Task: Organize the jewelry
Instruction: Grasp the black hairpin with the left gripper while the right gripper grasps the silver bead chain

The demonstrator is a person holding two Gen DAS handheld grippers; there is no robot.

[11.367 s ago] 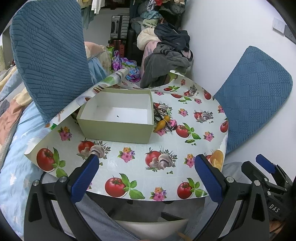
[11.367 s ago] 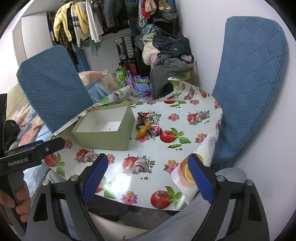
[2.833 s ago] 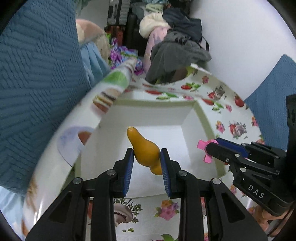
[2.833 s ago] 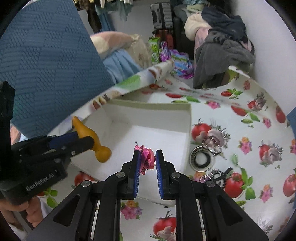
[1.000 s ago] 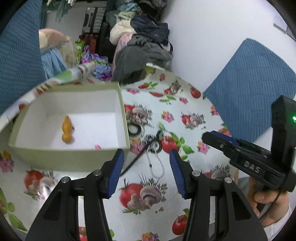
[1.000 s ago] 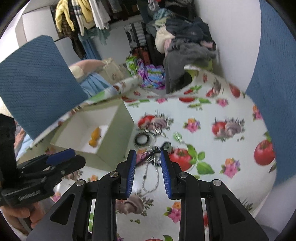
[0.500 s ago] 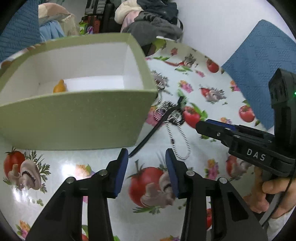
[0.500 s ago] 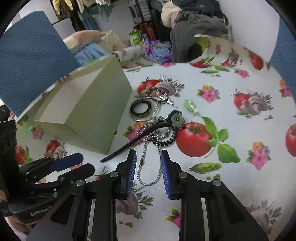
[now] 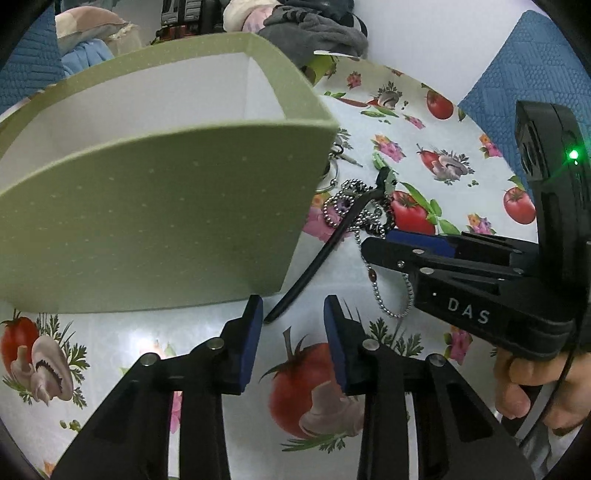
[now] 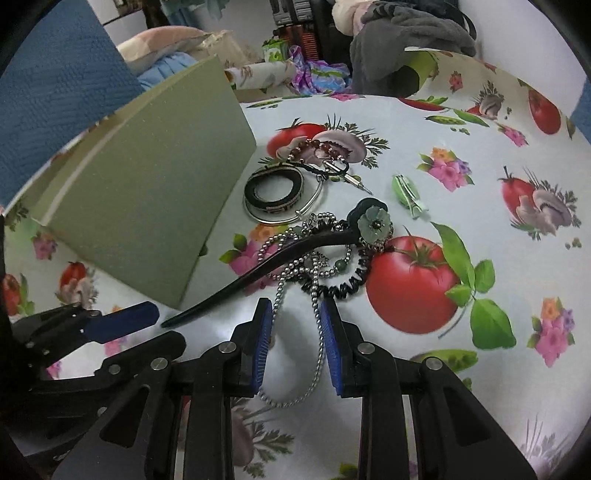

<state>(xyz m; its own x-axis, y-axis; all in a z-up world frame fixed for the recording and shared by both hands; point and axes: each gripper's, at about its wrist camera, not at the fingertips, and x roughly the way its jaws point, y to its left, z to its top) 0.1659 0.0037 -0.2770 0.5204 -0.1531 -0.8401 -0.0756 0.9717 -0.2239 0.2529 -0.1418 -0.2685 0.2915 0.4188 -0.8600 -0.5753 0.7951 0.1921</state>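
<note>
A pale green box with a white inside stands on the table. Right of it lies a jewelry pile: a black hair stick with a green flower, a silver bead chain, a black bangle and a silver ring. My left gripper is open, low over the table, its fingers on either side of the stick's pointed tip. My right gripper is open with the bead chain running between its fingers.
The round table wears a cloth printed with tomatoes and mushrooms. A small green clip lies beyond the pile. Blue chair backs stand at either side. Clothes are heaped behind the table.
Both grippers have dropped lower and closer to the pile. The left now brackets the hair stick's tip and the right straddles the bead chain.
</note>
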